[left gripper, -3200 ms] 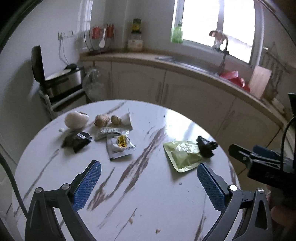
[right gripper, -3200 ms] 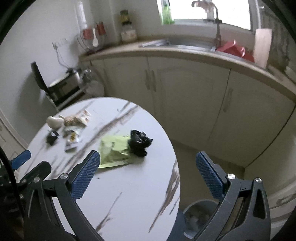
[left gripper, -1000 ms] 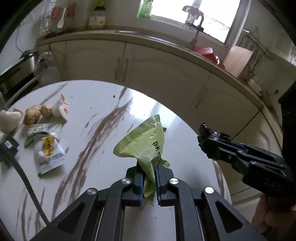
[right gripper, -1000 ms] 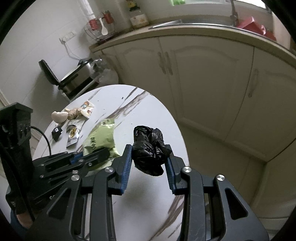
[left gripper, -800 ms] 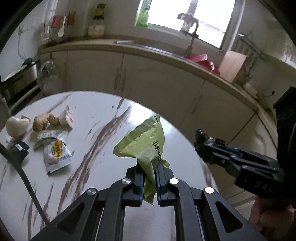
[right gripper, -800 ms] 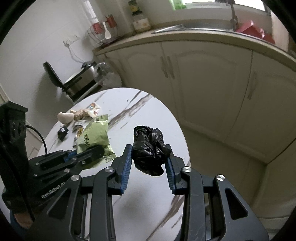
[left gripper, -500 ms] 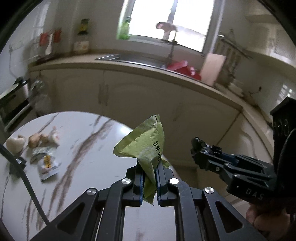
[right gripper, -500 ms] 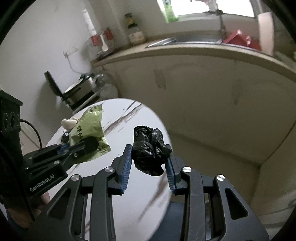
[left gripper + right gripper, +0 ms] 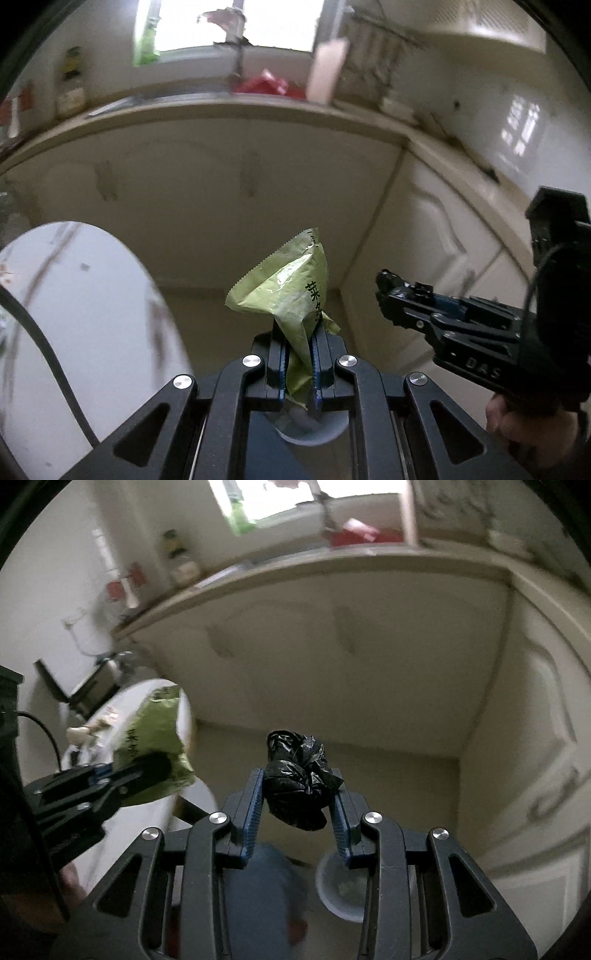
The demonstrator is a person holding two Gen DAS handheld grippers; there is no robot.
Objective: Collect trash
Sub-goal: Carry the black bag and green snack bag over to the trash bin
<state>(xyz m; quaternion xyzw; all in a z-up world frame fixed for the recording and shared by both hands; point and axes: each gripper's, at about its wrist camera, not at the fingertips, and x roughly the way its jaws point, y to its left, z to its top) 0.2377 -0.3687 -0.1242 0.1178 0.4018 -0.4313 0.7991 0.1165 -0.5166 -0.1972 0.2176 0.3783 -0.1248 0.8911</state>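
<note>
Trash is in both grippers at this moment: the left gripper (image 9: 298, 365) has its jaws pressed nearly together on the lower corner of a green packet (image 9: 291, 284), and the right gripper (image 9: 298, 812) pinches a crumpled black plastic bag (image 9: 299, 779) between its blue pads, jaws part-way apart around the wad. Both pieces hang in the air off the edge of the white table (image 9: 85, 314), in front of the cream cabinets (image 9: 221, 192). Below, on the floor, sits a pale round bin (image 9: 341, 893) with some scraps inside; in the right wrist view it lies just under the right finger, and in the left wrist view its rim (image 9: 314, 430) shows beneath the packet. The packet looks light, thin and crinkly; held by one corner it stands up folded and keeps its shape, so a pinch on a flat edge seems enough, though smooth film could slip if the grip loosens. The black bag looks soft, springy and almost weightless; squeezed across its middle it is likely to puff out again on release and may cling to a pad. More wrappers and bits (image 9: 88, 731) remain on the table, blurred.
</note>
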